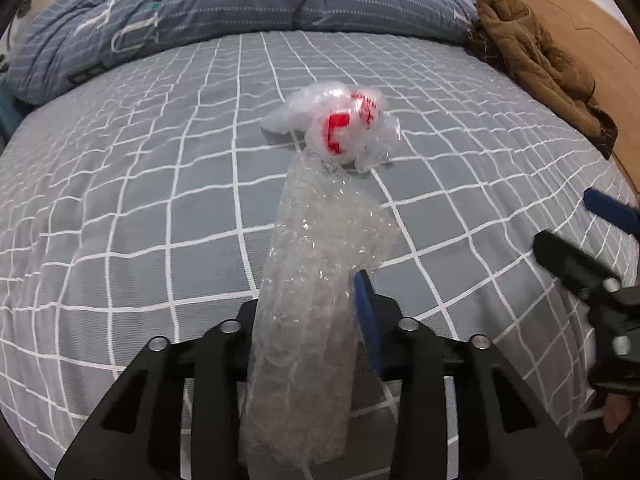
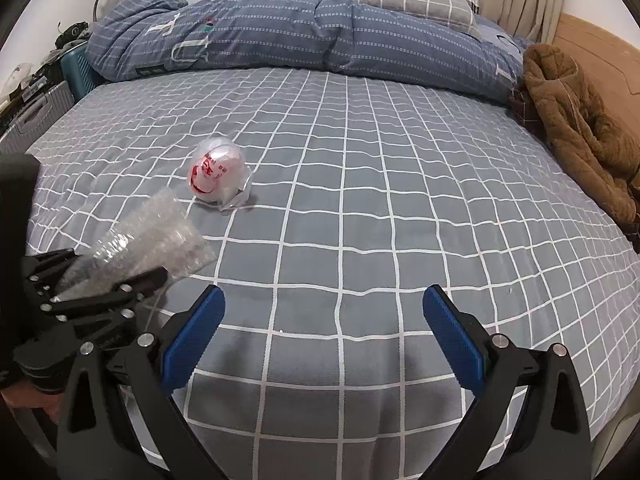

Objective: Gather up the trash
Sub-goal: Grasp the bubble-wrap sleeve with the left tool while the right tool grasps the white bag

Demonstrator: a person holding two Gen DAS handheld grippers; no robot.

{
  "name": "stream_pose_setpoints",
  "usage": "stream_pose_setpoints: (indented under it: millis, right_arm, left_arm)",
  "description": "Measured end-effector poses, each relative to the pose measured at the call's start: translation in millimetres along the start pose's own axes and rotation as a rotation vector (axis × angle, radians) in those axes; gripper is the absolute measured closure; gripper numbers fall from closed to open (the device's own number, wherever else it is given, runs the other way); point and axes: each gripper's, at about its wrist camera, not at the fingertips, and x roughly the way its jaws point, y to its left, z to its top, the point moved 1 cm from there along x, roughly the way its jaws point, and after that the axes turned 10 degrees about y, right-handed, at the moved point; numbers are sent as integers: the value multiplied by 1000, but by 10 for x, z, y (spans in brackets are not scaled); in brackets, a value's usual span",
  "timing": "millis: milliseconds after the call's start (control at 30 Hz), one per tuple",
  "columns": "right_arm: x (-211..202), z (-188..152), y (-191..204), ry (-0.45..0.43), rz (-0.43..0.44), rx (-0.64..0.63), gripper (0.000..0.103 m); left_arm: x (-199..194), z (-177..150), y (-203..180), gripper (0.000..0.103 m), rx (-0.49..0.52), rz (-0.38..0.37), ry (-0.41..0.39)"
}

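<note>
Two pieces of trash show on the grey bed sheet with white squares [image 2: 360, 208]. The left gripper [image 1: 320, 320] is squeezed tight on a long clear bubble wrap piece [image 1: 316, 280], which sticks out past its tips. A crumpled clear plastic bag with red print [image 2: 216, 178] lies on the sheet just beyond that wrap. The right gripper [image 2: 324, 328] is wide apart with nothing in it, well away from the bag.

Left gripper [image 1: 312, 320] fingers clamped, right gripper [image 2: 324, 320] fingers spread wide
</note>
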Motion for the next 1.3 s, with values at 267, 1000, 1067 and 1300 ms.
stream_pose_setpoints:
  millis: [267,1000,1067,1300]
  right_arm:
    - [74,232,231,-55,33,-33,8]
    - [809,1094,1032,5,75,-89,35]
    - [840,1101,1042,12,80,-88,44]
    - [845,1103,1002,22,104,-72,57]
  left_arm:
    - [-323,64,383,73,-111,46,-79]
    - [-536,-34,1226,73,-230,151,-98]
    - [-522,-25,1229,73,-229,151,-97]
    - [-514,-20,1222,73,-228,149,-96]
